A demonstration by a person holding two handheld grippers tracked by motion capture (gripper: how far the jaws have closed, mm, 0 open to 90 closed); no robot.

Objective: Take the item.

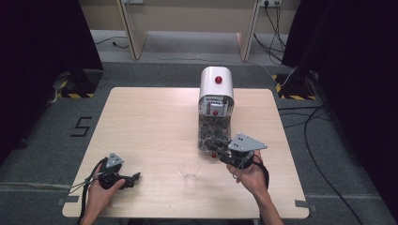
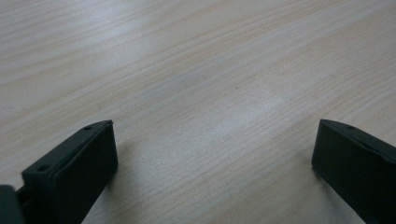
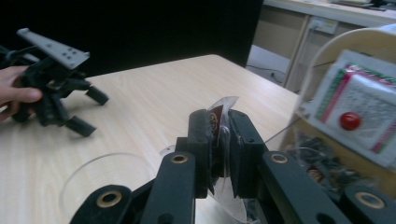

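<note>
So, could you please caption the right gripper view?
Right gripper pinching a clear plastic wrapper beside the dispenser.

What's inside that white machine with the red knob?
The white dome-topped dispenser holds small dark wrapped pieces behind its clear front. How far back they go is hidden by its white top.

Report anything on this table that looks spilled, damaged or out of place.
Nothing stands out. The dispenser stands upright, the clear cup sits upright on the table, and the right claw pinches a small clear wrapped piece cleanly. No spill shows.
</note>
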